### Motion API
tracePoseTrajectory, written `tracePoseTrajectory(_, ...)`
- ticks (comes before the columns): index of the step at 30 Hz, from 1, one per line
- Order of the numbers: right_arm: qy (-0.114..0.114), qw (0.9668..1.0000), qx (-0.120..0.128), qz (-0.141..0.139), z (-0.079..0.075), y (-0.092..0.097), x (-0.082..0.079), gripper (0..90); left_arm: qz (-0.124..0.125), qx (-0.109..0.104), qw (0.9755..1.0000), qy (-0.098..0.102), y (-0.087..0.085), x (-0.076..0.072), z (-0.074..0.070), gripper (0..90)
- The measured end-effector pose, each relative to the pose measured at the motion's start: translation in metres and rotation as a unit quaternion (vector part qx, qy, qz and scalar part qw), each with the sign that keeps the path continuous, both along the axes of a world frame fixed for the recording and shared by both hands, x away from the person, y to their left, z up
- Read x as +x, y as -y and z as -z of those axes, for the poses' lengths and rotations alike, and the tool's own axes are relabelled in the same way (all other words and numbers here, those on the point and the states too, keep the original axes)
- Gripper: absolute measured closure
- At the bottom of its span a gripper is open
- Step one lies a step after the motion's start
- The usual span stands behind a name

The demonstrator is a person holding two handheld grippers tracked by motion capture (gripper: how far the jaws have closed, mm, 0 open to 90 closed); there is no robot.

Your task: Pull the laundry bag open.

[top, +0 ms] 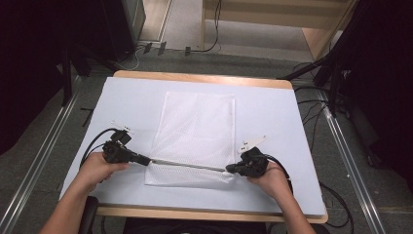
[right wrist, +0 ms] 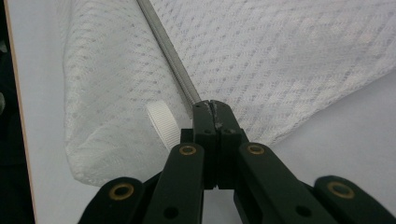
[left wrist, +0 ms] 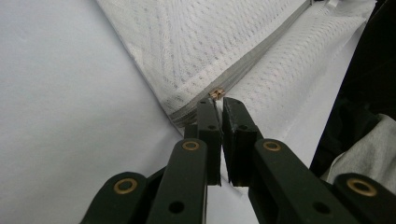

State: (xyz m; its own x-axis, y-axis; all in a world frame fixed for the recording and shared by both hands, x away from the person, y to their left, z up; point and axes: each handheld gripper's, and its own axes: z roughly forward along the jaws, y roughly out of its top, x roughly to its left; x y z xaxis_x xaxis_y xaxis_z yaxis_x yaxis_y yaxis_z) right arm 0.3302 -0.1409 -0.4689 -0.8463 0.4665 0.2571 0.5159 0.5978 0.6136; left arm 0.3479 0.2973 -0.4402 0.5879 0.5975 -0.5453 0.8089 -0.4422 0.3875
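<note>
My right tongs (right wrist: 215, 103) covered the zipper's (right wrist: 170, 53) end, and the mesh bag's (right wrist: 289, 56) far part ran off-frame.

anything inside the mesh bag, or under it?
The mesh bag lies flat on the white table; no bulge, and the weave shows no shape inside, though it is not fully see-through. Its zipper looks closed, with the left gripper at the pull. Whatever lies beneath the bag is covered.
</note>
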Motion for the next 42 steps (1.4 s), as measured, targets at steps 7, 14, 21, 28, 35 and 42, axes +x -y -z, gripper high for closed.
tracePoseTrajectory(7, -0.003, 1.0000, -0.002, -0.003, -0.001, 0.000, 0.001, 90.0, 0.003, -0.002, 1.0000, -0.005, 0.000, -0.006, 0.003, 86.9)
tracePoseTrajectory(14, -0.001, 0.9999, 0.007, -0.012, -0.004, 0.000, 0.005, 77.8, -0.020, -0.012, 0.9987, 0.045, -0.010, -0.006, -0.002, 67.2)
tracePoseTrajectory(21, 0.018, 0.9991, 0.026, 0.028, -0.011, 0.007, 0.011, 62.3, -0.052, 0.003, 0.9942, 0.094, -0.016, -0.005, -0.006, 50.2)
tracePoseTrajectory(28, 0.030, 0.9958, 0.042, 0.076, -0.012, 0.021, 0.018, 47.1, -0.079, 0.019, 0.9887, 0.126, -0.024, -0.003, -0.009, 39.5)
tracePoseTrajectory(35, 0.044, 0.9914, 0.047, 0.114, -0.011, 0.036, 0.025, 40.4, -0.102, 0.034, 0.9834, 0.146, -0.030, 0.007, -0.008, 38.5)
tracePoseTrajectory(42, 0.049, 0.9850, 0.049, 0.158, -0.008, 0.048, 0.032, 36.6, -0.119, 0.046, 0.9806, 0.149, -0.037, 0.009, -0.007, 36.0)
